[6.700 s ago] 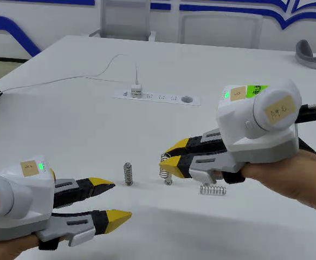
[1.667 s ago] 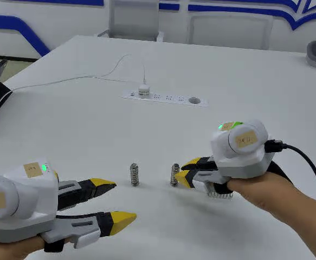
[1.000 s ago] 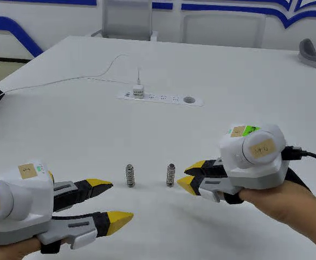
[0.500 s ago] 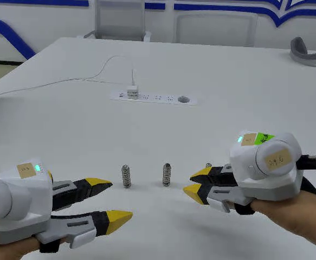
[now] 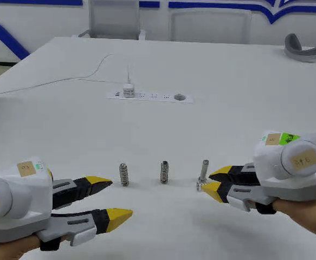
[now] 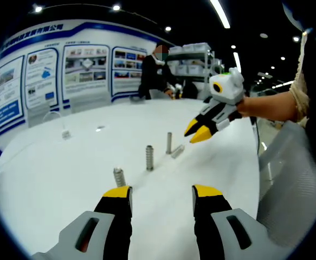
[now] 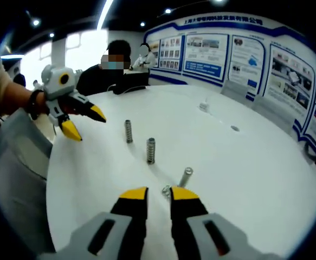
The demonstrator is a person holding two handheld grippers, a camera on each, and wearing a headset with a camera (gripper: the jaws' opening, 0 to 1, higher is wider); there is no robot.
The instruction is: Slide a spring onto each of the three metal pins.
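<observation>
Three metal pins stand in a row on the white table [image 5: 228, 81]. The left pin [image 5: 124, 174] and the middle pin [image 5: 164, 171] each carry a spring. The right pin [image 5: 204, 170] is bare. A loose spring [image 5: 199, 186] lies on the table at its foot, also seen as the spring [image 6: 178, 151] beside the bare pin [image 6: 169, 142]. My right gripper [image 5: 217, 181] is open, its yellow tips just right of that pin and spring [image 7: 166, 190]. My left gripper [image 5: 110, 200] is open and holds nothing, in front of and left of the pins.
A white power strip [image 5: 147, 96] with a plugged cable lies at the table's middle back. A grey headset [image 5: 301, 54] rests at the far right edge. Chairs stand behind the table. People stand in the background [image 7: 114, 67].
My right gripper has drawn back to the right, away from the middle pin, uncovering the bare right pin and the spring at its foot. The left gripper stayed put.
</observation>
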